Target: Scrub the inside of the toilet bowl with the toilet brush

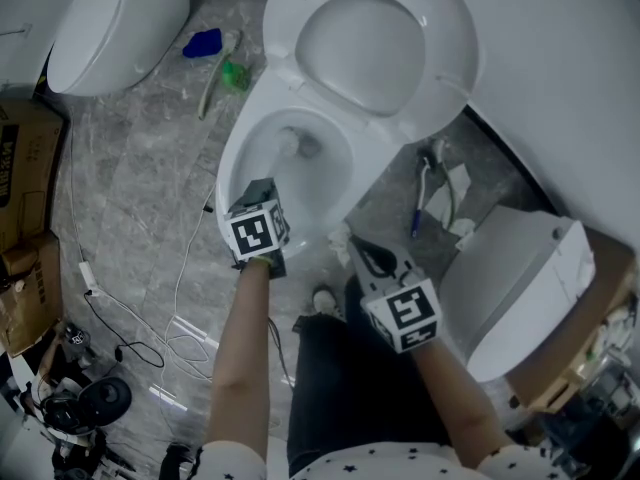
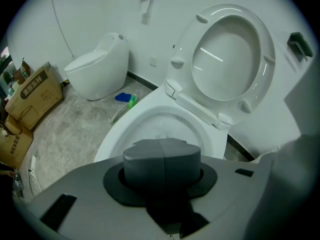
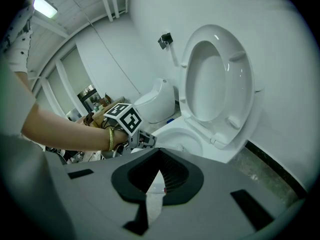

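White toilet bowl (image 1: 228, 158) sits beneath our outstretched left gripper (image 1: 262, 190) in the head view. Our right gripper (image 1: 362, 253) hangs near the rim's front, and a long-handled brush (image 1: 215, 86) lies on the floor (image 1: 130, 178) left of the bowl, apart from both. Left gripper view: jaws pressed together, empty. Right gripper view: jaws apart, empty.

the bowl (image 1: 232, 168) stands in the middle, its lid (image 1: 370, 38) up behind it. the left gripper (image 1: 262, 190) is over the bowl's front rim, the right gripper (image 1: 362, 254) just right of the bowl. a second toilet (image 1: 110, 18) sits behind at left, boxes (image 1: 25, 168) at the far left, and a bottle (image 1: 235, 73) on the floor between the toilets.
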`<action>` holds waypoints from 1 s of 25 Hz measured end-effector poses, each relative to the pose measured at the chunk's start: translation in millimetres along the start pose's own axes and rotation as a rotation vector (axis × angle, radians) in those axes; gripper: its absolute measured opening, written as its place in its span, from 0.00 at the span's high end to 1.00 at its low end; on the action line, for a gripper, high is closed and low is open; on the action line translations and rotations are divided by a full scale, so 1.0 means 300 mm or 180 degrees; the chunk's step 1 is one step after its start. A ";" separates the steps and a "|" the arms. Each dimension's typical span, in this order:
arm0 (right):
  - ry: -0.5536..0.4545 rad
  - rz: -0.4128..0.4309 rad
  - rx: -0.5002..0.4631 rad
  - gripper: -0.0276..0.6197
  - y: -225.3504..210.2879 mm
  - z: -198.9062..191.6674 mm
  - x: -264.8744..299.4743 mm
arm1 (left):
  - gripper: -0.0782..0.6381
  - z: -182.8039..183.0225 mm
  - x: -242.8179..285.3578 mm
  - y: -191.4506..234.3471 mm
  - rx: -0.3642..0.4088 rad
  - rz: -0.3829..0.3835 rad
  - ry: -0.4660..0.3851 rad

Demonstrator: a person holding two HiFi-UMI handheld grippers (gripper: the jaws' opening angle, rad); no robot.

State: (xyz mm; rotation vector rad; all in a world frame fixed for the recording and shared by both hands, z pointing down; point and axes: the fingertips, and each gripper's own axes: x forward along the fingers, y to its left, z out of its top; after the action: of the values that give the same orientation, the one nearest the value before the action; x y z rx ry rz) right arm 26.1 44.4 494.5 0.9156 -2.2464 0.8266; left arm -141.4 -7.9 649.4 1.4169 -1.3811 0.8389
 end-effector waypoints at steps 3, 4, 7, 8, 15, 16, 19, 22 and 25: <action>-0.0003 -0.0001 -0.0002 0.95 0.000 -0.001 0.001 | 0.67 -0.024 -0.006 0.015 -0.0010 0.0043 0.0011; -0.0004 -0.0002 -0.0002 0.95 0.000 -0.001 0.001 | 0.68 -0.033 -0.008 0.018 -0.0016 0.0055 0.0017; -0.0014 -0.0001 0.0004 0.95 0.001 0.002 -0.001 | 0.68 -0.062 -0.018 0.026 -0.0007 0.0087 0.0046; -0.0018 -0.0001 0.0003 0.95 0.002 0.004 -0.002 | 0.68 -0.072 -0.022 0.029 0.0005 0.0098 0.0056; -0.0036 0.0008 -0.0013 0.95 0.016 0.009 0.000 | 0.68 -0.137 -0.039 0.053 -0.0024 0.0144 0.0116; -0.0037 0.0010 -0.0014 0.95 0.017 0.008 0.000 | 0.68 -0.146 -0.041 0.054 -0.0011 0.0150 0.0124; -0.0041 0.0013 -0.0016 0.95 0.022 0.008 -0.003 | 0.68 -0.173 -0.055 0.059 0.0032 0.0183 0.0163; -0.0050 0.0017 -0.0025 0.95 0.031 0.010 -0.007 | 0.68 -0.206 -0.067 0.067 0.0052 0.0209 0.0201; -0.0057 0.0014 -0.0031 0.95 0.039 0.013 -0.009 | 0.68 -0.240 -0.074 0.075 0.0086 0.0235 0.0256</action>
State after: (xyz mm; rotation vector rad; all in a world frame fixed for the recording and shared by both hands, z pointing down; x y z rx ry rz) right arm 17.8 49.4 486.5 0.9174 -2.2666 0.8116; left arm -156.3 69.1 654.8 1.3448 -1.3721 0.9554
